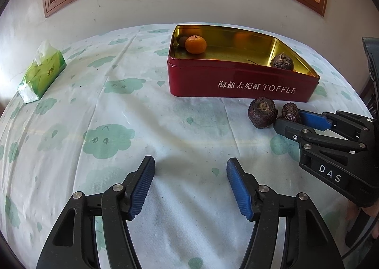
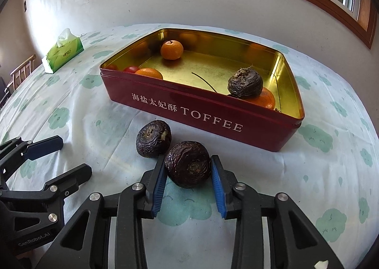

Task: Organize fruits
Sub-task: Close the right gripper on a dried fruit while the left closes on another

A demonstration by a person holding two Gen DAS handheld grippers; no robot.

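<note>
right gripper (image 2: 187, 169) jaws pinch a dark fruit (image 2: 188, 163); left gripper (image 1: 190, 188) jaws spread.

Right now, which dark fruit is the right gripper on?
Find the red tin. Two dark wrinkled fruits lie on the cloth before it. The gripped fruit sits between the right gripper's blue pads, nearer the camera than the free fruit.

Black right gripper (image 2: 187, 174) with ribbed blue pads (image 2: 219, 188), silver rivets, "DAS" lettering.
</note>
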